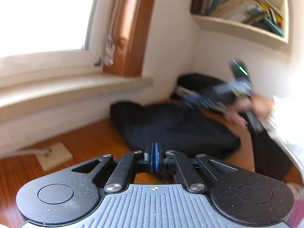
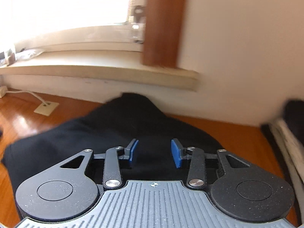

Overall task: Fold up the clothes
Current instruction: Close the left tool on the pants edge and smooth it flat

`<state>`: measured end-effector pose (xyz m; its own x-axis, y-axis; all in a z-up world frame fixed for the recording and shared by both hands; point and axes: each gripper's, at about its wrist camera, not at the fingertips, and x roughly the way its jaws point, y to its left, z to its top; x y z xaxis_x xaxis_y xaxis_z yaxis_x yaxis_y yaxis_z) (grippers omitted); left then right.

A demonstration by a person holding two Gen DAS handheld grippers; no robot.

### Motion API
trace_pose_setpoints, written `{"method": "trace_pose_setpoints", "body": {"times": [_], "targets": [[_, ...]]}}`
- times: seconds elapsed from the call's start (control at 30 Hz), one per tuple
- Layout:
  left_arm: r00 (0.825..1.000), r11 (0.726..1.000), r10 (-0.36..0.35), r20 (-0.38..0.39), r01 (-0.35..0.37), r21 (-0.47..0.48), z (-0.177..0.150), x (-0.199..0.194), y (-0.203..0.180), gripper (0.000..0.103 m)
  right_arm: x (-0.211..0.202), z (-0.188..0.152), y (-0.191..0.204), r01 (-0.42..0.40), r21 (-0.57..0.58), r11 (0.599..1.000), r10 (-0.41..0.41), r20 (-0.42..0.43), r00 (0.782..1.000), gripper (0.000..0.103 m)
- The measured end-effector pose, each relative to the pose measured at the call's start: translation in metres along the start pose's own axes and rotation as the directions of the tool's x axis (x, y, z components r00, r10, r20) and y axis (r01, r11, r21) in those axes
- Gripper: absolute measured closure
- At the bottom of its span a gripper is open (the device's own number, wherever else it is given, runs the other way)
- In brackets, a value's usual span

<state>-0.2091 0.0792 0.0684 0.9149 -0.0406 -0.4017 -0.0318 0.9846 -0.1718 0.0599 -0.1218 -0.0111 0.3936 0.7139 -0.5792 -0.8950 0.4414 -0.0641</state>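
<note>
1. Far left, left-wrist view: bright window above a pale sill (image 1: 72, 87); a cream wall plate (image 1: 54, 155) lies on the wood floor (image 1: 91, 138) w/ a white cable running off it.
2. Centre: left gripper (image 1: 154, 156) has its blue pads pressed flat together, nothing visible btwn them. It hangs over the floor at the near edge of the black garment (image 1: 171, 125).
3. The garment lies spread on the floor, its far end up against the wall below the sill.
4. Right of that: right gripper (image 1: 195, 100), blurred, over the garment's far right part; a hand (image 1: 250, 108) holds its grip. Can't tell from here whether it touches the cloth.
5. Upper right: wall shelf (image 1: 241, 28) packed w/ books. Below it, a dark heap (image 1: 195, 81) in the corner.
6. Right-wrist view, left: same wall plate (image 2: 46, 108) on the floor (image 2: 22, 117).
7. Centre: right gripper (image 2: 154, 153) w/ jaws partly apart, black garment (image 2: 117, 125) behind and under the gap; pads not pinching any fold.
8. Far right: blurred dark and white stuff, can't tell what.
</note>
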Motion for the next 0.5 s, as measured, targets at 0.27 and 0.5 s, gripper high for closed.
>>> {"method": "trace_pose_setpoints", "body": {"times": [0.27,0.5], "targets": [[0.992,0.999,-0.046,-0.119,0.049,0.017,0.013,0.063,-0.02,0.102,-0.035,-0.065,0.01,-0.038,-0.053,0.998,0.04,0.022,0.999,0.066],[0.985,0.999,-0.033,-0.169,0.039,0.032,-0.013,0.067,-0.018,0.102,-0.066,-0.076,0.023,-0.052,0.004,0.999,0.05,0.15,0.987,0.071]]}}
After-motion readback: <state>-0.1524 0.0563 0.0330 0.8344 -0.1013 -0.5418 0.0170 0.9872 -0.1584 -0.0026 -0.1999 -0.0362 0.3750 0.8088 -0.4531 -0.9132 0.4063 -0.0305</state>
